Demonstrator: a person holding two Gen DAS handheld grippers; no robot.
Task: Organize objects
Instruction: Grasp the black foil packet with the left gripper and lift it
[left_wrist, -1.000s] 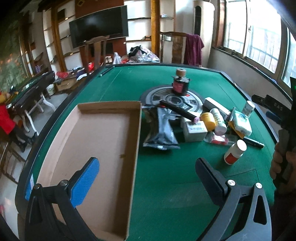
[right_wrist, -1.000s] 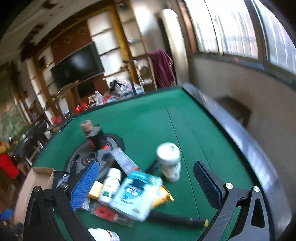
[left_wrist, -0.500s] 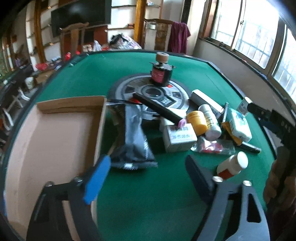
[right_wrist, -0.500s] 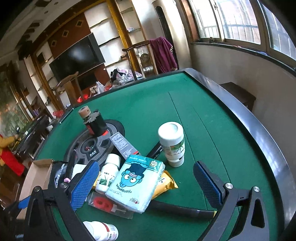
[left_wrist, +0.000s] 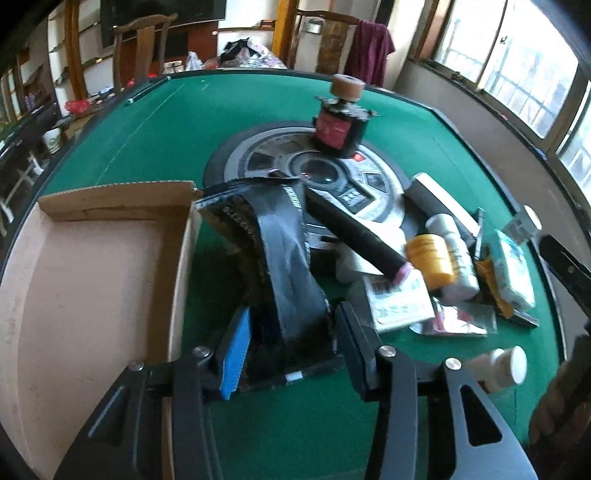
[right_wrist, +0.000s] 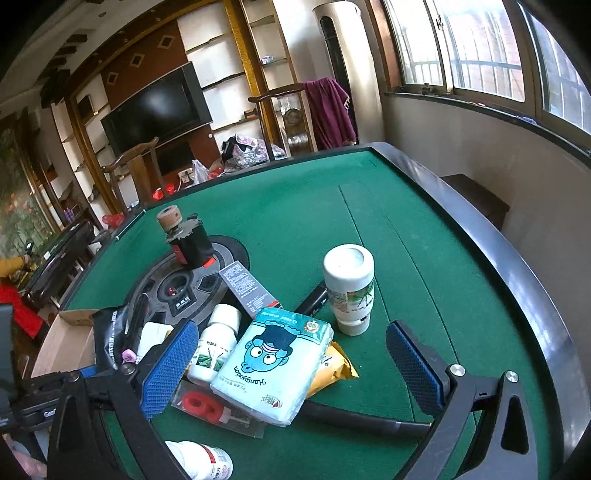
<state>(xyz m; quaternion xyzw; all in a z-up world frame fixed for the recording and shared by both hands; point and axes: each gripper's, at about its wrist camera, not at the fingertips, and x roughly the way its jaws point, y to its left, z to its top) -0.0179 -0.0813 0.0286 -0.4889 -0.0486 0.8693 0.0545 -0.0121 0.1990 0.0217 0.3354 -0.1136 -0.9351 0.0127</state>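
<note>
A black foil pouch (left_wrist: 284, 266) lies on the green table beside an open cardboard box (left_wrist: 85, 280). My left gripper (left_wrist: 291, 347) has its jaws on either side of the pouch's near end, narrowed around it; I cannot tell if the pads press it. My right gripper (right_wrist: 291, 358) is open, hovering over a blue tissue pack (right_wrist: 273, 365) in a pile with white bottles (right_wrist: 214, 343), a yellow packet (right_wrist: 332, 369) and a red-item bag (right_wrist: 207, 404). A white jar (right_wrist: 349, 288) stands upright just beyond.
A round black-and-silver disc (left_wrist: 314, 177) with a dark red-labelled bottle (left_wrist: 340, 129) sits mid-table. A black tube (left_wrist: 354, 232), a small carton (left_wrist: 399, 302), a yellow-capped bottle (left_wrist: 430, 258) and a white bottle (left_wrist: 498, 369) lie nearby. The table has a raised dark rim (right_wrist: 517, 266).
My left gripper moved forward and right from over the box to the black pouch, and its jaws narrowed around the pouch. My right gripper stayed open and steadied over the pile.
</note>
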